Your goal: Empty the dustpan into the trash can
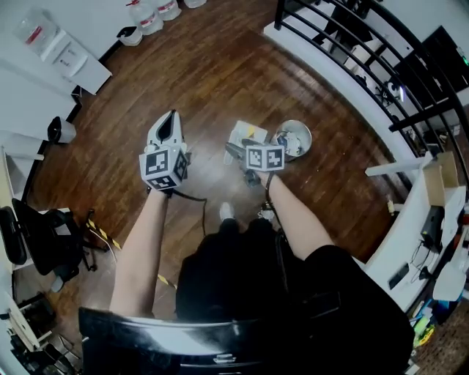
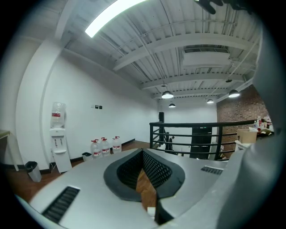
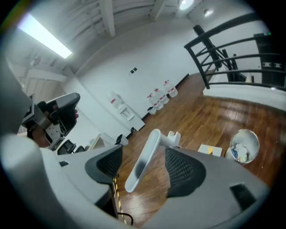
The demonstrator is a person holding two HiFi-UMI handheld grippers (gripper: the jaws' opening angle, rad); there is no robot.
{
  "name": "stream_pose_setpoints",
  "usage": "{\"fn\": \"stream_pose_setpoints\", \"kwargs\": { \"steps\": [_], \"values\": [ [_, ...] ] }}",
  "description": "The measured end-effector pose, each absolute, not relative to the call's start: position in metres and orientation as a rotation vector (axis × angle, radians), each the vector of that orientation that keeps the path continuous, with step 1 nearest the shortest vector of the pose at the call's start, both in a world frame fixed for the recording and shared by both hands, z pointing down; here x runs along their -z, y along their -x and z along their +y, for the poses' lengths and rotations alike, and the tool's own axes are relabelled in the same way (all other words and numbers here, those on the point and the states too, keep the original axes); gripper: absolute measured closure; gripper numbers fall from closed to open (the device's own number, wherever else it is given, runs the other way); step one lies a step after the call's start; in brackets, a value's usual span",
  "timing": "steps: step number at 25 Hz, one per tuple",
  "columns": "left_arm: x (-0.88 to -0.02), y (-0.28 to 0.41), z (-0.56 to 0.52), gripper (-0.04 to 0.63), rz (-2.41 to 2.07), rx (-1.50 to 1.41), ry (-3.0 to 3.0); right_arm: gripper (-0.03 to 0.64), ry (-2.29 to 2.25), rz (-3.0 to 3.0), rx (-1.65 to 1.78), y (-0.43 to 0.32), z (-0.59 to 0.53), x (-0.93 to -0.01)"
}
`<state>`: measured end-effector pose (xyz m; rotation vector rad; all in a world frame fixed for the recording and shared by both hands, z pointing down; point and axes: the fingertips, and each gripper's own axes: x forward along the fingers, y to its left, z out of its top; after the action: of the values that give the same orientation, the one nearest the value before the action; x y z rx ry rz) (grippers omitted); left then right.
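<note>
Step in hand: taking hold of the dustpan so it can be carried to the trash can – my reading, as neither is lifted yet.
Right claw [image 3: 144, 165]: jaws wide apart, straddling a long white handle [image 3: 151, 144] without pressing on it – holding nothing.
Left claw [image 2: 144, 172]: jaws together, empty; only a sliver of floor shows past them.
Dustpan [image 3: 210, 150]: pale, with a yellow scrap on it, lying on the floor just beside the trash can [image 1: 309, 138].
Handle, a doubt: it looks to rise from the dustpan, but the joint is small and partly hidden, so I cannot be sure.
Trash can: round, open, already holding crumpled litter.
Doing it well: centre the handle between the pads, close squarely on its middle, lift with the pan level so nothing slides off, then tip only once its lip is over the can's rim.
Risk: a grip on the handle's rounded end could let it swivel.
Surface: dark, glossy wooden floor [image 1: 220, 80].
Room: white walls, black railing [image 1: 344, 44], water bottles [image 1: 150, 15] by the wall.
</note>
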<state>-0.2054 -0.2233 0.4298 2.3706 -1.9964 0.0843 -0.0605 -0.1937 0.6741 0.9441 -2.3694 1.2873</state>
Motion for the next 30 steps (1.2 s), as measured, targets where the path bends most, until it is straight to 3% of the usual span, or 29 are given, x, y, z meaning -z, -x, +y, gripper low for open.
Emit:
{"fn": "stream_pose_setpoints", "kwargs": {
  "steps": [10, 17, 30],
  "values": [
    [-0.410, 0.214, -0.230, 0.592, -2.064, -0.072, -2.348, 0.311, -0.891, -2.236, -1.444, 0.105, -0.206, -0.721],
    [-0.413, 0.227, -0.225, 0.592, -2.080, -0.080, -2.319, 0.552, -0.822, -2.258, -1.498, 0.121, -0.210, -0.720],
    [-0.425, 0.224, -0.217, 0.592, -2.062, -0.107, -2.308, 0.565, -0.759, -2.283, -1.500, 0.117, -0.210, -0.715]
  ]
}}
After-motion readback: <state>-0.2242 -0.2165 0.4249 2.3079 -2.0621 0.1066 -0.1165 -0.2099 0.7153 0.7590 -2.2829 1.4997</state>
